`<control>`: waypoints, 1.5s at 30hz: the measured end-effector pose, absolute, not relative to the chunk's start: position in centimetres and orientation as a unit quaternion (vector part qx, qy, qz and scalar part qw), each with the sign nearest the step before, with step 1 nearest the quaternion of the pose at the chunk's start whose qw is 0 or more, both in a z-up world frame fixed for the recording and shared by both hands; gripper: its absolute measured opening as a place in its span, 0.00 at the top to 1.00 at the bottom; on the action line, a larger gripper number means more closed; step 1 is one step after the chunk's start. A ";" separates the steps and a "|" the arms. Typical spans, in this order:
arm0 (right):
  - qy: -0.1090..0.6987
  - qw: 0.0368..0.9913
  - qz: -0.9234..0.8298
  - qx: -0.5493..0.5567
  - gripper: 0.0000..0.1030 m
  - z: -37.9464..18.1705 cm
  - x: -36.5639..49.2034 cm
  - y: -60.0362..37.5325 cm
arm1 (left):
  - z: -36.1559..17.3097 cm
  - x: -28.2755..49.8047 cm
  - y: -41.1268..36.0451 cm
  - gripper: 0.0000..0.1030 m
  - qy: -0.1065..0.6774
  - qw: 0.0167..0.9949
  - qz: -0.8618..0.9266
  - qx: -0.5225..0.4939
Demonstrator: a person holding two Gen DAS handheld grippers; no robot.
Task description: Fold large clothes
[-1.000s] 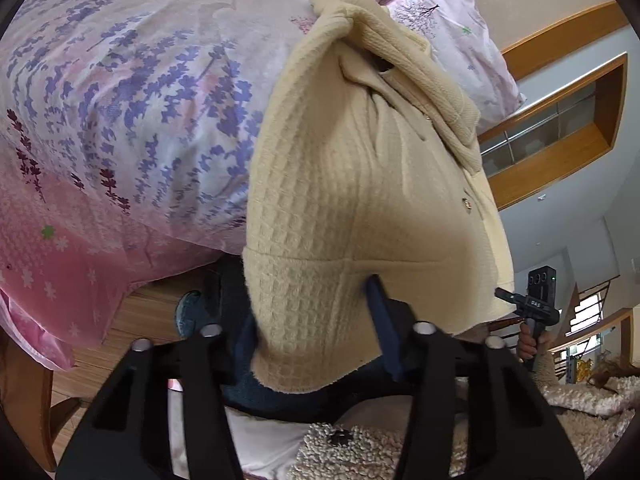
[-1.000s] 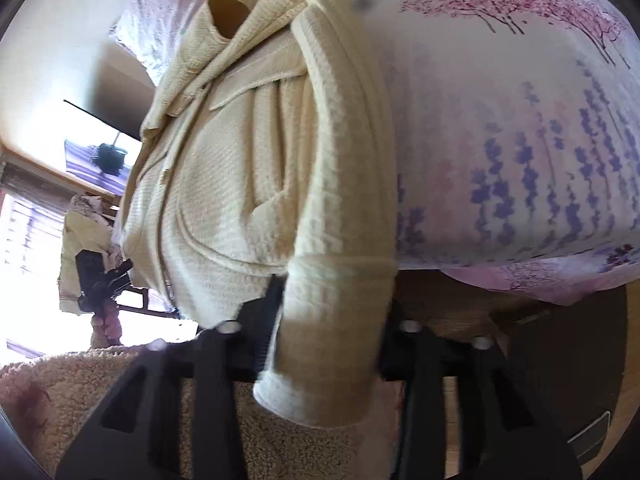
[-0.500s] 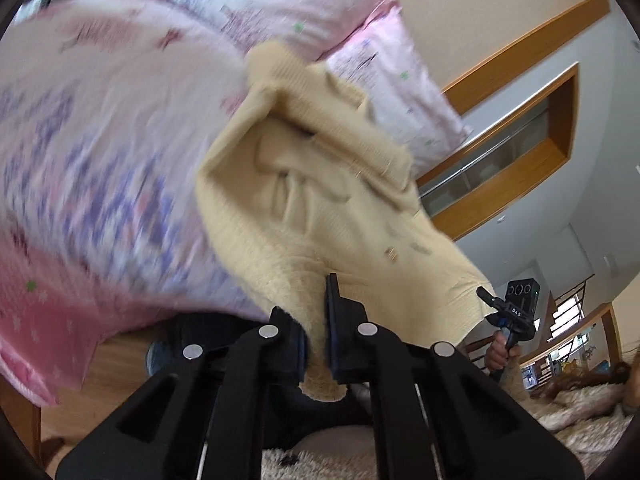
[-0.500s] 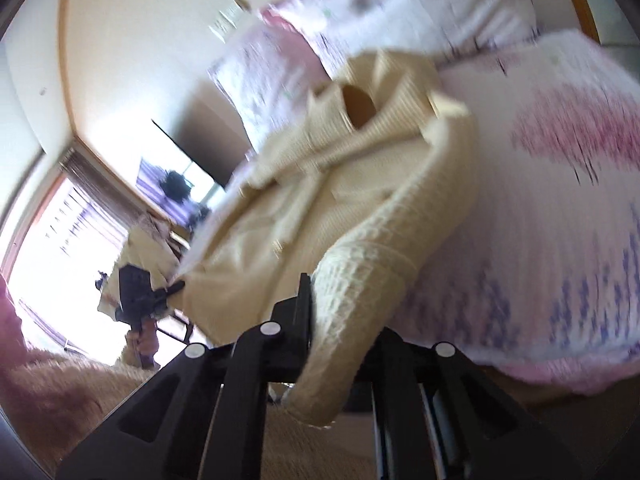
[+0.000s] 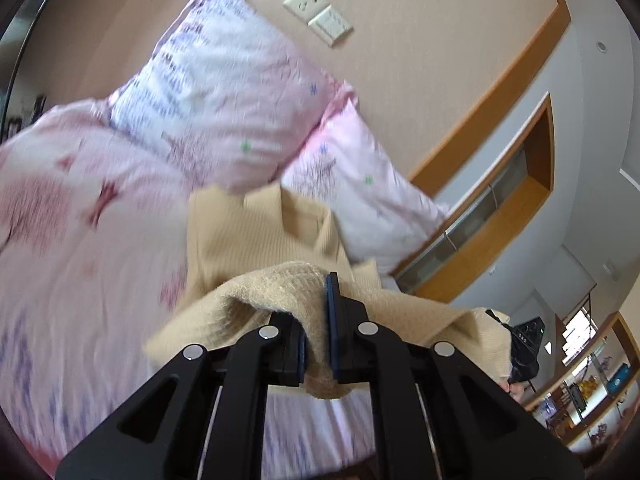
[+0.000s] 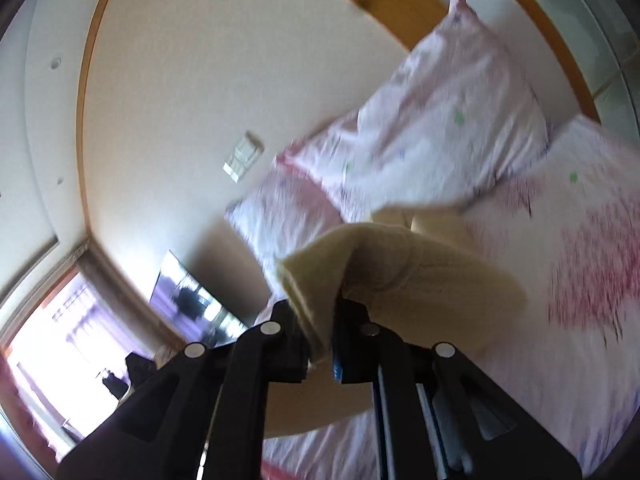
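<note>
A cream waffle-knit jacket (image 5: 256, 240) lies on the pink flowered bed (image 5: 80, 240), its collar end near the pillows. My left gripper (image 5: 316, 320) is shut on a bunched lower edge of the jacket, held up above the bed. My right gripper (image 6: 322, 320) is shut on another fold of the same jacket (image 6: 420, 280), also lifted above the bed. The fabric between the jaws hides the fingertips in part. Both views are blurred by motion.
Two pink flowered pillows (image 5: 224, 96) lean on the beige wall at the head of the bed. Wall sockets (image 5: 316, 12) sit above them. A wood-framed recess (image 5: 520, 200) is at the right. A dark screen (image 6: 192, 304) hangs on the wall at left.
Both grippers closed on the jacket's lower edge and lifted it up and forward toward the pillows. The jacket's lower part now folds over its upper part.
</note>
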State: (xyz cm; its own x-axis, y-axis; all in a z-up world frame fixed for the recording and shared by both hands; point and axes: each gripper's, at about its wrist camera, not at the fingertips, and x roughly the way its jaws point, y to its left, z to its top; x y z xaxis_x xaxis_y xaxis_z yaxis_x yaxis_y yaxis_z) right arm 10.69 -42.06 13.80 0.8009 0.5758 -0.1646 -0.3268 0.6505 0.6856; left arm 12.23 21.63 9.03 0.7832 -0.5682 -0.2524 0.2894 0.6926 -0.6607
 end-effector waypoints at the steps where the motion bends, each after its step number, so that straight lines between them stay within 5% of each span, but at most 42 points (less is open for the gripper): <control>1: 0.184 0.890 0.249 0.336 0.91 14.1 11.8 -42.1 | 9.5 13.4 21.7 0.93 0.221 0.893 -0.238 -0.311; 9: 0.196 0.905 0.167 0.338 0.91 15.9 24.9 -40.8 | 11.7 25.5 20.1 0.93 0.225 0.906 -0.192 -0.303; 22: 0.363 0.885 -0.025 0.291 0.88 7.3 41.8 -37.2 | 4.3 42.0 16.9 0.93 0.364 0.878 -0.092 -0.296; 25: 0.368 0.879 -0.030 0.302 0.67 6.8 42.3 -37.4 | 3.1 42.7 17.1 0.92 0.380 0.866 -0.091 -0.312; 26: 0.360 0.883 -0.028 0.300 0.48 7.1 42.3 -37.4 | 2.9 42.8 17.3 0.91 0.383 0.863 -0.093 -0.318; 27: 0.350 0.888 -0.024 0.297 0.40 7.4 42.2 -37.6 | 2.7 42.9 17.4 0.90 0.386 0.858 -0.096 -0.326; 31: 0.318 0.914 -0.007 0.253 0.36 9.6 40.5 -38.2 | 3.2 42.8 18.1 0.77 0.386 0.844 -0.121 -0.351; 35: 0.325 0.932 -0.021 0.160 0.35 11.1 39.1 -39.2 | 5.6 41.1 19.4 0.23 0.349 0.866 -0.127 -0.334; 36: 0.334 0.931 -0.021 0.147 0.34 11.1 39.0 -39.5 | 6.4 40.5 19.8 0.19 0.332 0.877 -0.126 -0.323; 43: 0.445 0.888 -0.001 0.119 0.35 6.8 40.1 -41.0 | 6.3 39.7 20.6 0.20 0.379 0.895 -0.079 -0.222; 45: 0.456 0.881 0.015 0.124 0.45 5.7 40.2 -41.1 | 5.6 40.1 19.9 0.21 0.393 0.892 -0.075 -0.210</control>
